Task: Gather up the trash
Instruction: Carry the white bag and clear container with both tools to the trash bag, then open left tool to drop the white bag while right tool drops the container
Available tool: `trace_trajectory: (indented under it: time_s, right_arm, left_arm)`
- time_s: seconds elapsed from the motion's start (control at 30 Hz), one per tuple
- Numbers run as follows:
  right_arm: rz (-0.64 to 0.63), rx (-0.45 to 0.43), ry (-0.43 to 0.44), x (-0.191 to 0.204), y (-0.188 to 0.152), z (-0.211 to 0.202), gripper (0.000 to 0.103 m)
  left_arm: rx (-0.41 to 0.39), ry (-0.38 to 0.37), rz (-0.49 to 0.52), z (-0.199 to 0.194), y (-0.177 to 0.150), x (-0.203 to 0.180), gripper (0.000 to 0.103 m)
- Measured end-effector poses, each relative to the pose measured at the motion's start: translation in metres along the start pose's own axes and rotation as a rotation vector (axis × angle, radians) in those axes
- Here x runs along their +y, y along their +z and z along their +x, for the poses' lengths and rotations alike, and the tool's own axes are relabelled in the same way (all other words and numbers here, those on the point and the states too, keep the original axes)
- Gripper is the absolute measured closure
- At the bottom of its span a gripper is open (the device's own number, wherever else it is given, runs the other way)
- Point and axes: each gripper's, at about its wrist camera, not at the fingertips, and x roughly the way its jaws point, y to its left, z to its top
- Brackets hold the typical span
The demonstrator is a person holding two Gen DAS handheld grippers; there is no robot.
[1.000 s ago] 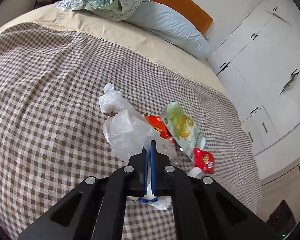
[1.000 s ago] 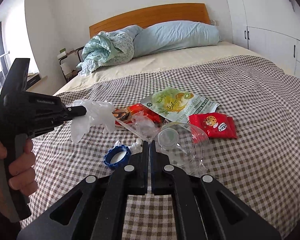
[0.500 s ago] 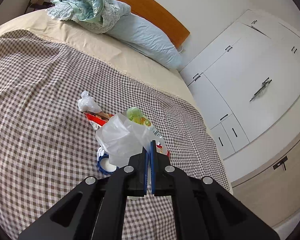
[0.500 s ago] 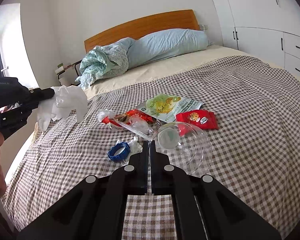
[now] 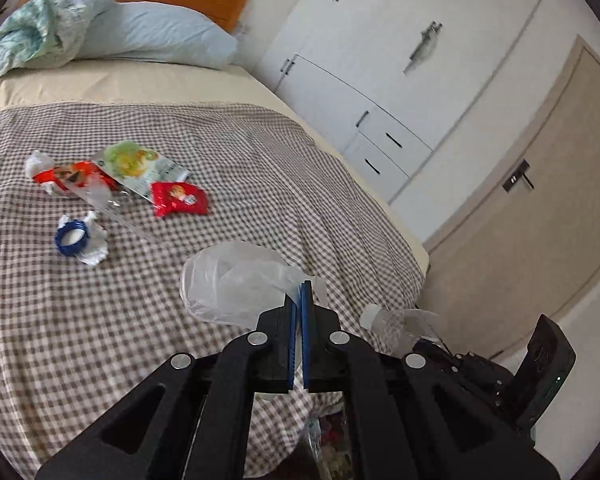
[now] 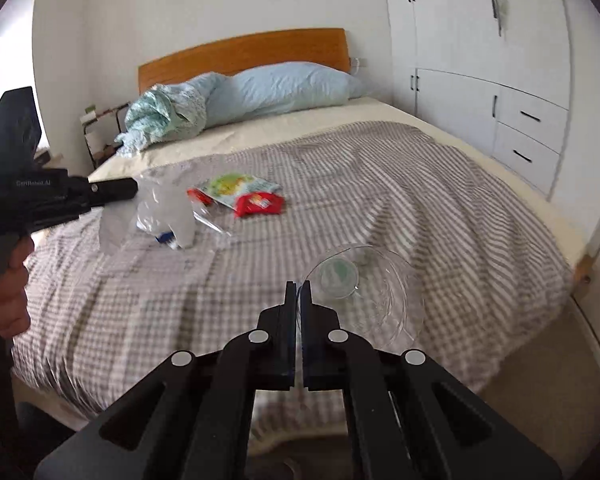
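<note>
My left gripper (image 5: 301, 285) is shut on a crumpled clear plastic bag (image 5: 236, 280), which hangs above the checked blanket (image 5: 100, 320). In the right wrist view the left gripper (image 6: 134, 189) comes in from the left with the bag (image 6: 156, 212) dangling from it. My right gripper (image 6: 299, 285) is shut on the rim of a clear plastic dome lid (image 6: 364, 288), held over the bed's near part. Left on the blanket are a red wrapper (image 5: 179, 199), a green pouch (image 5: 136, 164), an orange-red wrapper (image 5: 66, 174) and a blue ring cap (image 5: 71, 236) on white tissue.
Pillows (image 6: 288, 84) and a bundled teal cloth (image 6: 160, 116) lie at the wooden headboard. White wardrobes (image 6: 480, 60) run along the bed's right side, and a beige door (image 5: 540, 200) stands past the foot. A person's hand (image 6: 4, 300) grips the left tool's handle.
Both grippers have pulled back from the trash pile and risen, the left with the bag and the right with the dome lid. The pile now lies farther off.
</note>
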Motion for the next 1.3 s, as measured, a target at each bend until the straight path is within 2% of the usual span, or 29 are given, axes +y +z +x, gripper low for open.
trace_trajectory:
  time_s: [0.1, 0.2, 0.33, 0.47, 0.5, 0.53, 0.57, 0.6, 0.67, 0.73, 1.0, 1.17, 1.3]
  right_arm:
    - [-0.045, 0.113, -0.102, -0.036, -0.049, -0.026, 0.101]
    - [-0.013, 0.243, -0.143, -0.065, -0.106, -0.029, 0.101]
    - [0.101, 0.442, -0.116, -0.094, -0.195, -0.002, 0.101]
    - [0.177, 0.616, -0.080, -0.111, -0.278, 0.054, 0.098]
    - [0.218, 0.665, -0.031, -0.114, -0.298, 0.072, 0.088]
    - [0.237, 0.701, 0.007, -0.115, -0.315, 0.089, 0.055]
    - [0.224, 0.732, -0.026, -0.114, -0.329, 0.103, 0.041]
    - [0.224, 0.741, -0.056, -0.114, -0.335, 0.110, 0.041]
    - [0.292, 0.712, -0.026, -0.119, -0.338, 0.111, 0.041]
    - [0.376, 0.648, -0.021, -0.134, -0.330, 0.097, 0.041]
    - [0.479, 0.414, -0.200, -0.193, -0.292, 0.004, 0.041]
    - [0.512, 0.368, -0.266, -0.213, -0.293, -0.035, 0.041]
    - [0.522, 0.357, -0.281, -0.226, -0.299, -0.045, 0.041]
  left_arm:
    - [0.081, -0.022, 0.073, 0.029, -0.026, -0.040, 0.103]
    - [0.176, -0.038, 0.149, 0.058, -0.058, -0.073, 0.103]
    - [0.298, -0.042, 0.220, 0.094, -0.101, -0.100, 0.103]
    - [0.416, -0.035, 0.261, 0.122, -0.140, -0.117, 0.103]
    - [0.433, -0.031, 0.262, 0.128, -0.145, -0.119, 0.103]
    - [0.455, -0.031, 0.264, 0.134, -0.151, -0.122, 0.103]
    - [0.472, -0.030, 0.265, 0.139, -0.156, -0.127, 0.103]
    - [0.482, -0.027, 0.259, 0.144, -0.160, -0.130, 0.103]
    - [0.516, -0.024, 0.252, 0.155, -0.167, -0.136, 0.103]
    - [0.549, -0.028, 0.232, 0.167, -0.173, -0.141, 0.103]
    - [0.756, -0.057, 0.199, 0.231, -0.221, -0.168, 0.103]
    - [0.906, -0.026, 0.154, 0.276, -0.257, -0.173, 0.103]
    - [0.950, 0.016, 0.196, 0.299, -0.273, -0.182, 0.103]
